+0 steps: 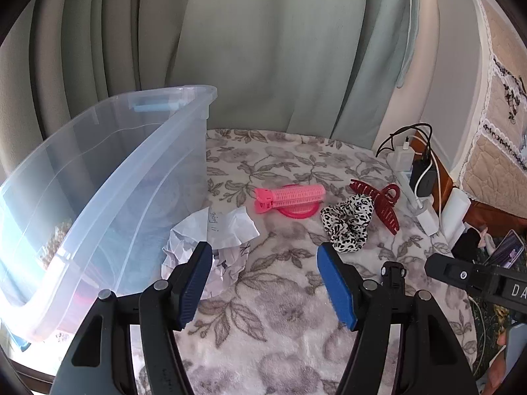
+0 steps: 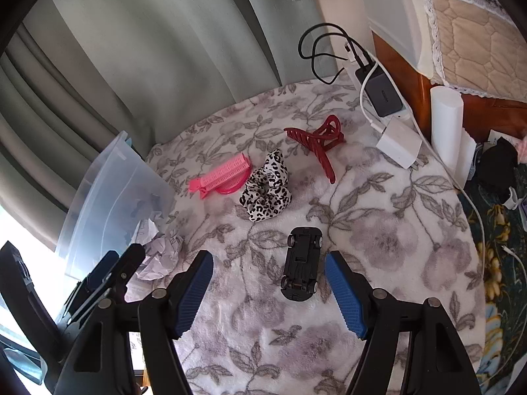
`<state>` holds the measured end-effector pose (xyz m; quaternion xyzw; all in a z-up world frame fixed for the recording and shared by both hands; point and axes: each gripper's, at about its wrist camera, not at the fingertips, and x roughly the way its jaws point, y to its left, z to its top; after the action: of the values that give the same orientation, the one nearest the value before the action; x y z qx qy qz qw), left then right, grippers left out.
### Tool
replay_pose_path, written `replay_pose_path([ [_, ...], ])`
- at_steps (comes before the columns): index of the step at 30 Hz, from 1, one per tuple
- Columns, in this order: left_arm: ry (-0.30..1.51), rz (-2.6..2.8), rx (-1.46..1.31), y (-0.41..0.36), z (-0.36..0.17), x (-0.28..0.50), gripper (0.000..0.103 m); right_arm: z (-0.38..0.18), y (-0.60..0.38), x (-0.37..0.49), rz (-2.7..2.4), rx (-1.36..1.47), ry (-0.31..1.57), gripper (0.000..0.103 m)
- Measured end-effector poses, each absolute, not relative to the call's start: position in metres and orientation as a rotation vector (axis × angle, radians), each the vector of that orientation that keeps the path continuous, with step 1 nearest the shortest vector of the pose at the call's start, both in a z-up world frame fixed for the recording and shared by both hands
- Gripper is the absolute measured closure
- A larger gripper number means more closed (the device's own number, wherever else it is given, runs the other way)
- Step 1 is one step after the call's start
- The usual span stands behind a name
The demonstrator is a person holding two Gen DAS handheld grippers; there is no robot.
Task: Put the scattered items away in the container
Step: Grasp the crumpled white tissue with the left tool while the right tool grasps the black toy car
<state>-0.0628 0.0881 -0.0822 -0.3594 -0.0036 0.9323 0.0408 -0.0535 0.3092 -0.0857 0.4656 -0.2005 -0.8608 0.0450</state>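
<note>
A clear plastic bin (image 1: 108, 177) (image 2: 108, 194) stands at the left on the floral cloth. Crumpled white paper (image 1: 210, 247) (image 2: 161, 253) lies against it, just beyond the left fingertip of my open, empty left gripper (image 1: 263, 260). A pink hair roller clip (image 1: 290, 197) (image 2: 220, 177), a leopard-print scrunchie (image 1: 349, 223) (image 2: 266, 187) and a dark red claw clip (image 1: 378, 204) (image 2: 316, 144) lie further out. A black toy car (image 2: 301, 263) lies upside down between the fingers of my open right gripper (image 2: 268, 263), close to the right one. The left gripper (image 2: 108, 270) also shows in the right wrist view.
A power strip with chargers and cables (image 1: 415, 171) (image 2: 382, 98) sits at the far right of the cloth (image 1: 283, 296) (image 2: 378, 230). A white cylinder (image 2: 446, 125) stands beside it. Curtains (image 1: 230, 49) hang behind. A phone (image 1: 507, 250) lies off the right edge.
</note>
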Motion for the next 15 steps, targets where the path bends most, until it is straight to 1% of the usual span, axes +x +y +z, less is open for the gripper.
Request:
replay_pose_path([
  [4,0.119,2.883,-1.103,0.102,-0.092,-0.078,0.035,-0.099,0.311,-0.060,-2.607,1.473,-0.621,0.029],
  [12,0.246,2.905,-1.172,0.112,-0.112,-0.106,0.036,-0.124,0.314,-0.073,-2.572,1.572,-0.637,0.029],
  [15,0.252,2.924,-1.175,0.111,-0.114,-0.111,0.037,-0.133,0.310,-0.078,-2.556,1.603,-0.619,0.029],
])
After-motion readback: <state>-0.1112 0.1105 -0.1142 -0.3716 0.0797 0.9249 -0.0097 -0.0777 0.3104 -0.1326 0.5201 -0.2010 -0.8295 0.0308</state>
